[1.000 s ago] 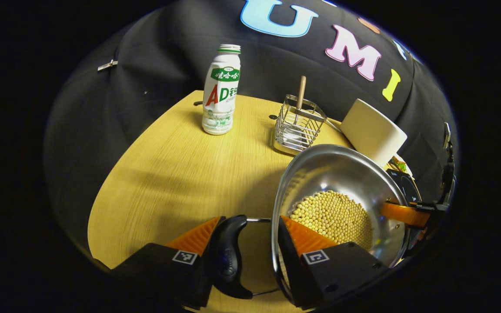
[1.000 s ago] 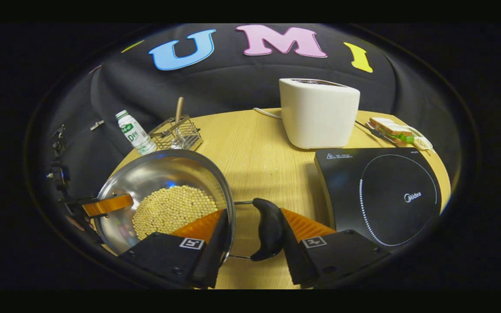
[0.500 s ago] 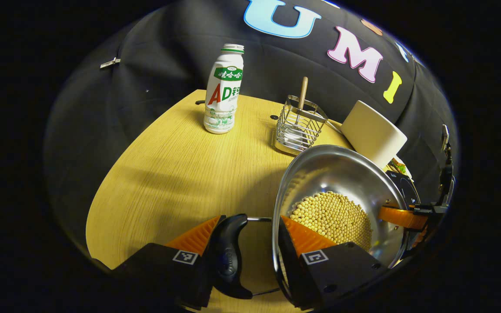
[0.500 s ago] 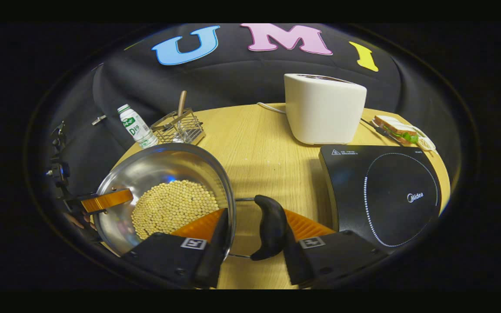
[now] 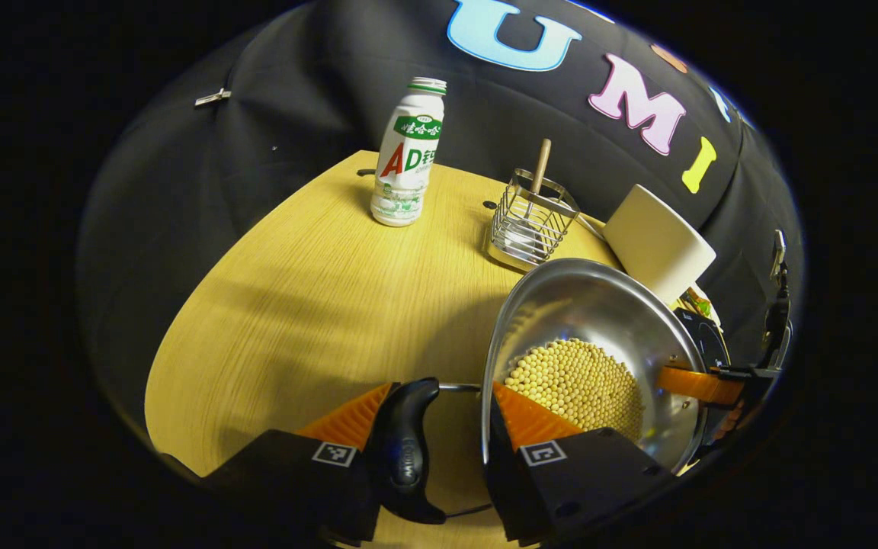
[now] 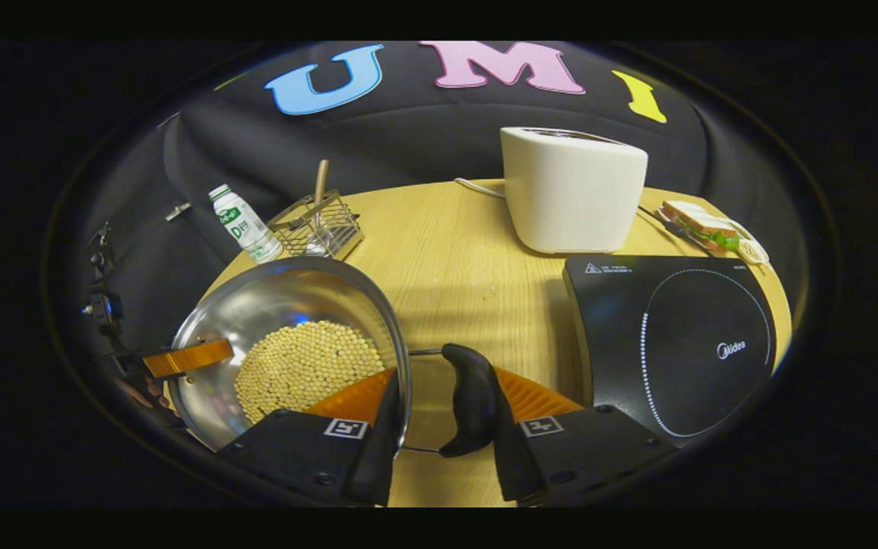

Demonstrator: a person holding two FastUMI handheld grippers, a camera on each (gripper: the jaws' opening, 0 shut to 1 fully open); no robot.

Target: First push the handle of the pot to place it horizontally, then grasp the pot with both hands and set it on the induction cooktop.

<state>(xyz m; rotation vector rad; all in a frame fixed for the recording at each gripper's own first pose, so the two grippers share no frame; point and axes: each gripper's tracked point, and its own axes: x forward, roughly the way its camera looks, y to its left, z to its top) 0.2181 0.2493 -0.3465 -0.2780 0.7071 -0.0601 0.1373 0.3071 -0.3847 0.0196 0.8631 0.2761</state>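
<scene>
Two grippers hold the steel pot of soybeans: left gripper and right gripper each squeeze a black side handle, left of the induction cooktop.

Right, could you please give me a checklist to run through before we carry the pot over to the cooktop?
1. Left claw clamps the pot across its left handle and rim: ok.
2. Right claw clamps across the right handle and rim: ok.
3. Induction cooktop has nothing on its surface: ok.
4. Bare table between pot and cooktop; toaster stands behind the path: ok.
5. Beans sit well below the rim: ok.
6. Pot lifted off the table: cannot tell.
</scene>
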